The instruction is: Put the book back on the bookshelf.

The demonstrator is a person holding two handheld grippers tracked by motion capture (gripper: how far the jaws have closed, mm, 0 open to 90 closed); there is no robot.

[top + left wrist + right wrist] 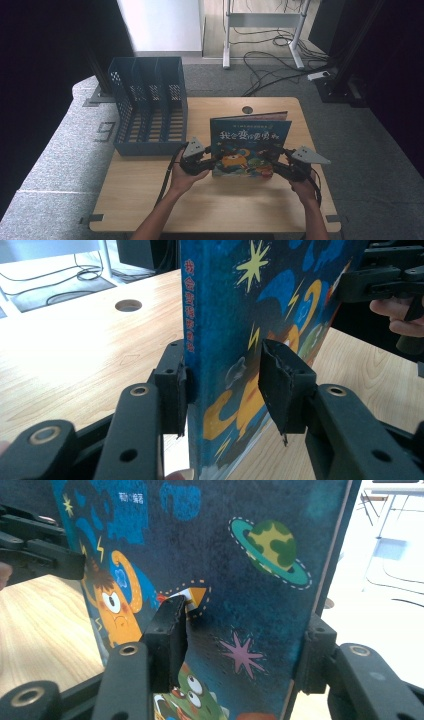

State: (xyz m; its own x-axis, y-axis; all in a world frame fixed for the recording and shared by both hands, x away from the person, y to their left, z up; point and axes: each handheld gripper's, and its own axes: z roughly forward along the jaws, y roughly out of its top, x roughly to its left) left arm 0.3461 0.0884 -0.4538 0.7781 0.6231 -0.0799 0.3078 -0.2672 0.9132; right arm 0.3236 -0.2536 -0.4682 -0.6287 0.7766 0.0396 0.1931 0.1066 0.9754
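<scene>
Book held upright between two grippers

The book (250, 146) stands on the surface (150, 195) beside the rack (150, 107) (blue, slotted); left gripper (209, 161) and right gripper (272, 163) straddle its side edges, fingers (282, 390) apart, not clamping.

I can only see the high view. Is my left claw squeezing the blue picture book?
Observer: No. In the left gripper view the left claw straddles the spine edge of the blue hardcover picture book, but one pad stands off the front cover.
Operator: And my other claw?
Observer: In the right gripper view the right claw straddles the opposite edge. I cannot tell whether it presses.
Operator: What's drawn there?
Observer: A green ringed planet, above that claw.
</scene>
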